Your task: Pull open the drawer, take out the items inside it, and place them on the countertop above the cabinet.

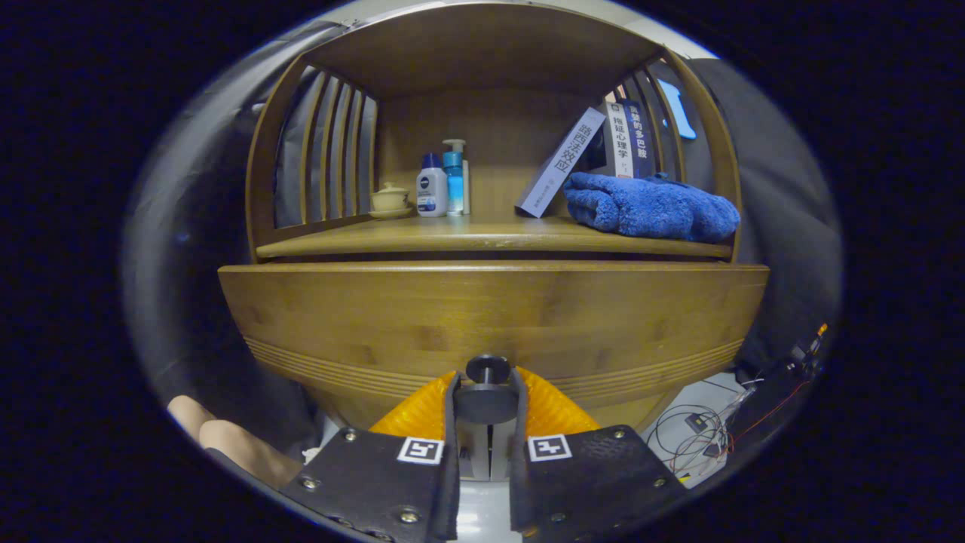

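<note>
— Gripping anything down there?
— Yes. The hand-held gripper [486, 403] is clenched on the dark round knob [487, 369] of the drawer [377, 317], one finger pad on each side of the knob's disc, with orange ribbed padding showing behind the fingers.
— And the drawer itself?
— Its wooden front stands right ahead of the fingers, broad and curved, with grooved lines near its lower edge. Whether it is pulled out at all I cannot tell; nothing inside it shows.
— Above it?
— The worktop [467, 240] sits just beyond and above the drawer front. A folded blue towel [648, 207] lies up and right of the fingers, with leaning books [562, 162] behind it. Farther back, up and slightly left, stand a white bottle [431, 188] and a blue pump bottle [453, 177], with a small lidded cup [390, 197] on a saucer beside them.
</note>
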`<state>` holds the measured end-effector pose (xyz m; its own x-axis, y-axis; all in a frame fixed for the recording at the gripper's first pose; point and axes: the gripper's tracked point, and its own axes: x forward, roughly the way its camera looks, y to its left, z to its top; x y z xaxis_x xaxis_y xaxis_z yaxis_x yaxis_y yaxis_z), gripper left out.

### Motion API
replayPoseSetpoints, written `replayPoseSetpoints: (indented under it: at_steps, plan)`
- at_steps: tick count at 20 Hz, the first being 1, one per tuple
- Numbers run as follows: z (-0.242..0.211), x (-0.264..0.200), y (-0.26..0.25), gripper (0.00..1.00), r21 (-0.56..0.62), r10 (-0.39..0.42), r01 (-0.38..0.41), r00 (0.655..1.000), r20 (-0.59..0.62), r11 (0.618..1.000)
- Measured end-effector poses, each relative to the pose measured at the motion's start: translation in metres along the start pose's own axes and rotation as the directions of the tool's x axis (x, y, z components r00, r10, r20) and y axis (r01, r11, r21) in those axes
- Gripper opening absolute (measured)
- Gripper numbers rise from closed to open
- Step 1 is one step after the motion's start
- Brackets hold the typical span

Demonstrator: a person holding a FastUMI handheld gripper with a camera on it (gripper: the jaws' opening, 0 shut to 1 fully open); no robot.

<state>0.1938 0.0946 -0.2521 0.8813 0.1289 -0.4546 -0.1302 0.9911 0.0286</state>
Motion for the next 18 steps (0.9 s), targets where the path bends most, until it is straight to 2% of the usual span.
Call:
replayPoseSetpoints:
  at_steps: [10, 16, 18]
  plan:
    - [-0.032, -0.097, -0.001, 0.27, 0.004, 0.012, -0.012, 0.999, -0.033, 1.0]
    - [-0.041, -0.11, 0.003, 0.27, 0.008, 0.018, -0.018, 0.999, -0.039, 1.0]
    - [-0.041, -0.122, 0.009, 0.37, 0.041, 0.038, -0.036, 0.998, -0.043, 0.999]
